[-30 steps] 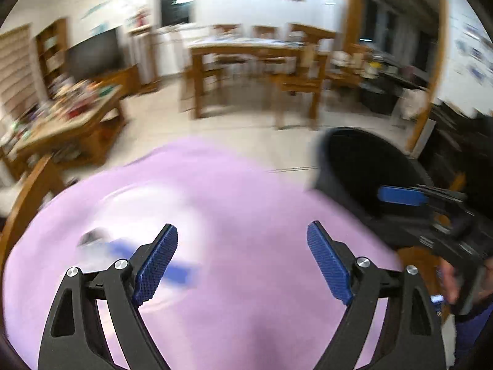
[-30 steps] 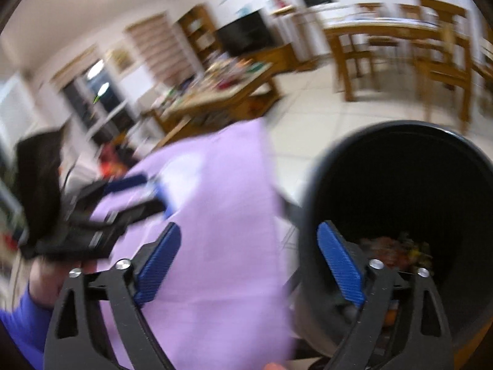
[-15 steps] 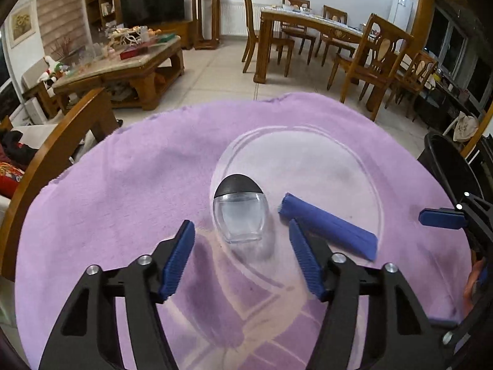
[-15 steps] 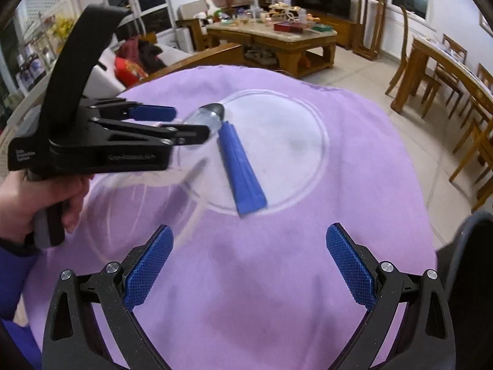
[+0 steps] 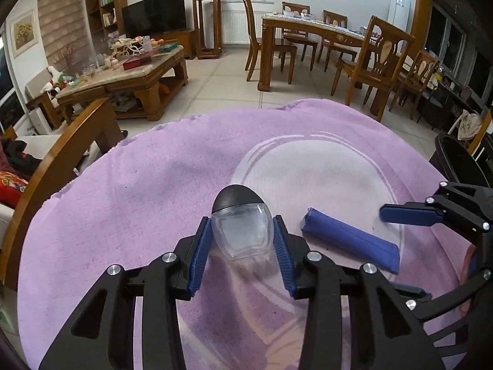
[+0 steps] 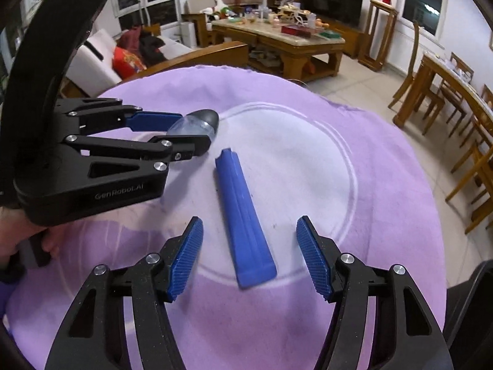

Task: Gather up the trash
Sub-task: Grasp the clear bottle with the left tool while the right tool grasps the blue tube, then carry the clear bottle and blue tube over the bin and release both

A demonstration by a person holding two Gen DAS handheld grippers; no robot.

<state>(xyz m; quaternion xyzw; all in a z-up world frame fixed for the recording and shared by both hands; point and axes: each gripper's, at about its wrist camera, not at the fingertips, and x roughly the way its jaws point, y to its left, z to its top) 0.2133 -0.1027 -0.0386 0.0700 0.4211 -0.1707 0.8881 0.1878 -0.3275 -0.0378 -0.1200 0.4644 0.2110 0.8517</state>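
Both sets of jaws have just been closing. Left gripper (image 5: 243, 246) now clamps the small clear bottle (image 5: 242, 234) on the purple cloth (image 5: 123, 209); right gripper (image 6: 249, 256) stands apart, straddling the blue packet (image 6: 243, 215) without touching it. Both pieces look nearly ready for lifting. Only the left view shows the black bin (image 5: 456, 160); the right view shows the hand (image 6: 18, 237).
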